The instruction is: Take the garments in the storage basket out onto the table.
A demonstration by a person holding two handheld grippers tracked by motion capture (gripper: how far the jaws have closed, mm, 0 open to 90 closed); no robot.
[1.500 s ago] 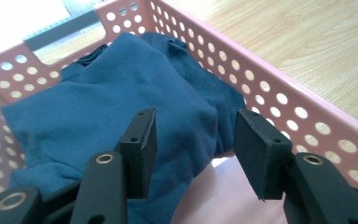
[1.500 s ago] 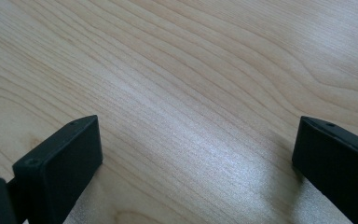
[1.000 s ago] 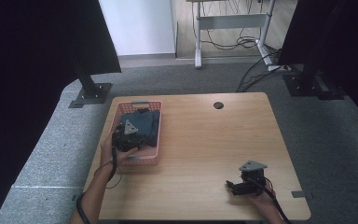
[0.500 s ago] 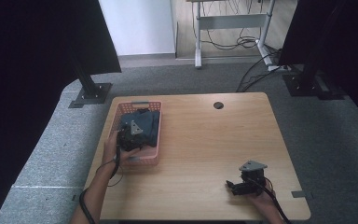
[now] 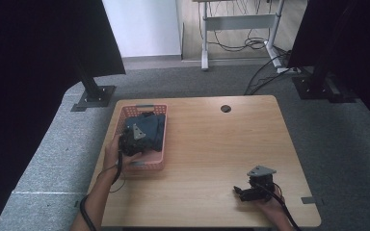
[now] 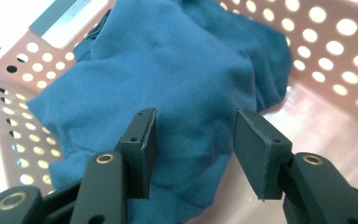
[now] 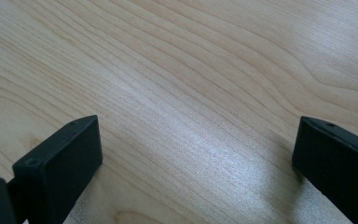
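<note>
Pink plastic basket (image 5: 144, 166) with perforated walls, rectangular, standing at the left side of a pale wood-grain tabletop (image 5: 207, 144). Inside it lies a blue cloth (image 5: 154, 129), soft, matte and crumpled into loose folds; in the left gripper view the cloth (image 6: 168, 70) covers most of the basket floor, with the round-holed walls (image 6: 335, 28) rising around it and a bare glossy patch of floor at the right.

Left tongs (image 5: 134, 140): black, with flat rectangular pads, held over the near end of the basket by the left hand (image 5: 111, 153). In the left gripper view the left tongs (image 6: 193, 149) stand released, a clear gap between the pads, poised just above the cloth; the cloth shows between and behind them, but whether the tips touch it cannot be told.

Right tongs (image 5: 255, 187): black, topped by a grey three-cornered plate, resting near the front right corner of the tabletop, well apart from the basket. In the right gripper view the right tongs (image 7: 196, 163) stand released and wide, with bare streaked wood (image 7: 191, 70) between the pads.

Compared with the earlier frames, both hands, the basket and the cloth keep the same places, and the left tongs keep the same gap.
</note>
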